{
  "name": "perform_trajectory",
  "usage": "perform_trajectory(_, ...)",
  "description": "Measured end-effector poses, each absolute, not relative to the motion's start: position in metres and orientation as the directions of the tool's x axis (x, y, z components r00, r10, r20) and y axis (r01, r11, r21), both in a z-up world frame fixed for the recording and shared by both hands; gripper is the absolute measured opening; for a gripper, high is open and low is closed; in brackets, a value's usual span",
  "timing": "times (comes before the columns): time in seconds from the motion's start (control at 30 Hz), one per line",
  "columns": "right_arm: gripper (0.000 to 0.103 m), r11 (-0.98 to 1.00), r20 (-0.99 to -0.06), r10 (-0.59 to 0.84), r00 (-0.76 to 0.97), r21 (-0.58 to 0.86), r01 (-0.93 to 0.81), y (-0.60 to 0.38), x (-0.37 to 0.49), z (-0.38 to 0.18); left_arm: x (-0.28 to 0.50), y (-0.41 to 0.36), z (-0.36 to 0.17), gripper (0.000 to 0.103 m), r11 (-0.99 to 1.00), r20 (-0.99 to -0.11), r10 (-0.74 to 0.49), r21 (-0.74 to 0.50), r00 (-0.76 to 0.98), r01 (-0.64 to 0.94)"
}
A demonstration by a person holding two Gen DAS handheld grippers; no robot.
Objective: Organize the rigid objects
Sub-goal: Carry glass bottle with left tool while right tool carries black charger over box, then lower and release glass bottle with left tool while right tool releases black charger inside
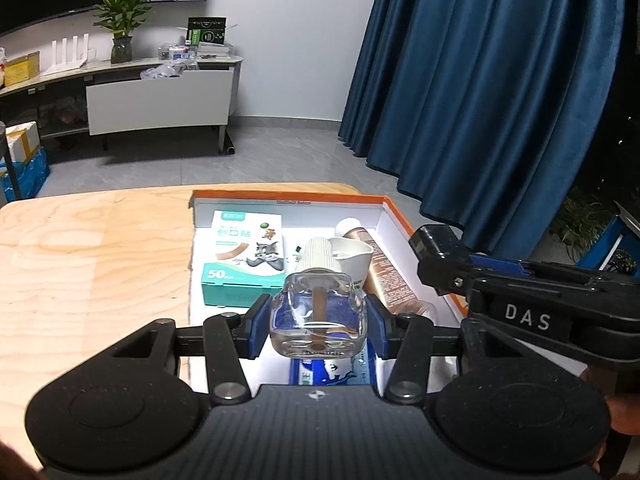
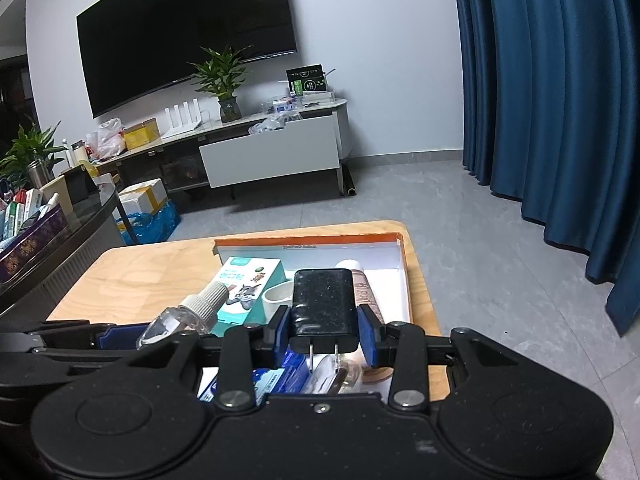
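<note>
My left gripper [image 1: 318, 320] is shut on a clear glass bottle [image 1: 319, 312] with a ribbed white cap and a brown wick, held above the orange-rimmed white box [image 1: 394, 205]. My right gripper [image 2: 324, 332] is shut on a black plug charger [image 2: 323, 308], prongs toward the camera, also above the box [image 2: 400, 258]. The bottle shows in the right wrist view [image 2: 180, 318] at the left; the charger shows in the left wrist view [image 1: 434, 242] at the right. In the box lie a green plaster carton [image 1: 242, 256], a white cup [image 1: 354, 256], a brown tube [image 1: 390, 276] and a blue packet [image 1: 332, 372].
The box sits on a light wooden table [image 1: 92, 260] whose right edge is near the box. Beyond are grey floor, a TV cabinet [image 2: 272, 152], blue curtains [image 2: 552, 100] and a dark side table with boxes [image 2: 36, 236] at the left.
</note>
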State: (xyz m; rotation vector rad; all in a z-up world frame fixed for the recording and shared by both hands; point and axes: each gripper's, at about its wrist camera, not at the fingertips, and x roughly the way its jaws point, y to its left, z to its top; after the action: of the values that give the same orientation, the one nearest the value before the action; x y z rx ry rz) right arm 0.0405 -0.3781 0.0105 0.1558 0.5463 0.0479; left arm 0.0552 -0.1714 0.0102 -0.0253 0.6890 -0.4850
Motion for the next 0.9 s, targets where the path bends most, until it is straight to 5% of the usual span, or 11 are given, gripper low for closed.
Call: perform_trajectory(0.9, 0.044, 0.991, -0.544, 0.090, 0.834, 0.134, -0.019, -0.372, 0.074, 0.008, 0.071, -0.180, 0.003, 0.049, 0.883, -0.622, -0.450, -0.200, 0.641, 0.426)
